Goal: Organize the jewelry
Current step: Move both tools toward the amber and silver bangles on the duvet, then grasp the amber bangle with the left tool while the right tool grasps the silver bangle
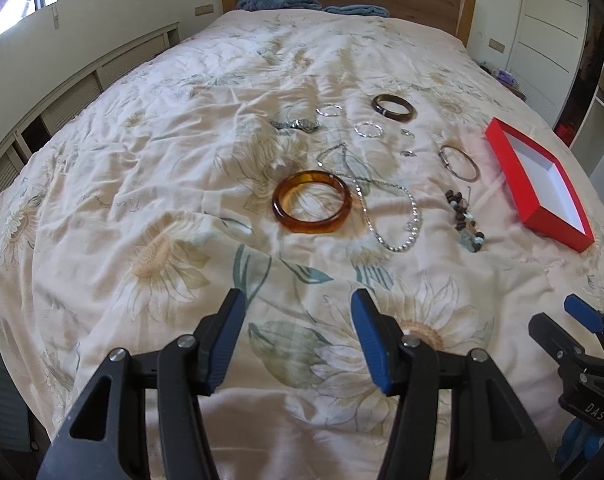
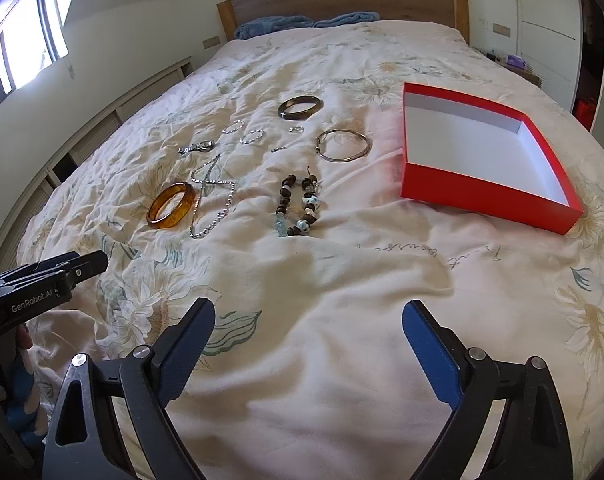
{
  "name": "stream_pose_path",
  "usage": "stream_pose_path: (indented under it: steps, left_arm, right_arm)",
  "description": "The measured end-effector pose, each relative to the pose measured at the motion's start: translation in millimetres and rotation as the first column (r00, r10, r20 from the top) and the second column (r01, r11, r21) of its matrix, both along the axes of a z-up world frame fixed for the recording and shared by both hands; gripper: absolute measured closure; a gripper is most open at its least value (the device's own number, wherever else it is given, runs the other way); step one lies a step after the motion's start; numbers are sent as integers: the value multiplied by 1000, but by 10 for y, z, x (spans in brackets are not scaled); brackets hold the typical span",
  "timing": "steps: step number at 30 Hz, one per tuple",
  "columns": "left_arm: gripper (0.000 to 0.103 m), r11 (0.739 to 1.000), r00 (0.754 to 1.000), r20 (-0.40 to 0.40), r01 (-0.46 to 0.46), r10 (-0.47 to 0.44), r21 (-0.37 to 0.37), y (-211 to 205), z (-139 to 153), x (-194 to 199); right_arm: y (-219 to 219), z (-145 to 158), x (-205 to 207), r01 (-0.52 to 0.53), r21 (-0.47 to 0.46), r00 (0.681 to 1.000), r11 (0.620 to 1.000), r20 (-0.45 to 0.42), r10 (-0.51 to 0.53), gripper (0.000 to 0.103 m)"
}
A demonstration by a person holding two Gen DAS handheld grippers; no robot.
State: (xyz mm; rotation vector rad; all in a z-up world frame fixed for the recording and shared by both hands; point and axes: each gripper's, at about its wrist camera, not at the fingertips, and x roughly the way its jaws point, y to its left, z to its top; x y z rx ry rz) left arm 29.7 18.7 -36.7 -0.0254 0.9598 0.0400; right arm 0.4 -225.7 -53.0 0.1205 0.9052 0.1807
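Jewelry lies spread mid-bed on the floral quilt (image 2: 342, 300): amber bangle (image 2: 171, 205) touching a silver chain (image 2: 214, 208), beaded bracelet (image 2: 300, 206) beside them, dark bangle (image 2: 300, 107) and thin silver bangle (image 2: 344, 145) beyond. Red box (image 2: 482, 188) sits right, holding nothing. Left gripper (image 1: 298, 308) and right gripper (image 2: 308, 316) hover nearer, jaws open, gripping nothing.

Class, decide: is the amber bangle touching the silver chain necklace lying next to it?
Cannot tell. In the left wrist view the amber bangle and the silver chain necklace meet at the bangle's right edge, but neither view shows contact or a gap plainly.
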Motion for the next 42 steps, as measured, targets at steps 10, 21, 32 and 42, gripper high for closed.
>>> stream_pose_path:
  steps: [10, 21, 32, 42]
  left_arm:
    - [50, 1000, 1000, -3, -5, 5, 13, 110, 7, 100]
    - [50, 1000, 1000, -5, -27, 27, 3, 268, -36, 218]
    - [50, 1000, 1000, 0, -27, 27, -11, 341, -23, 337]
    - [51, 999, 998, -35, -45, 44, -28, 388, -119, 496]
  right_arm:
    - [101, 63, 78, -39, 22, 999, 999, 0, 39, 27]
    - [218, 88, 222, -79, 25, 997, 997, -13, 80, 33]
    - [229, 148, 370, -102, 29, 995, 994, -13, 103, 36]
    - [215, 137, 544, -118, 38, 993, 992, -16, 118, 38]
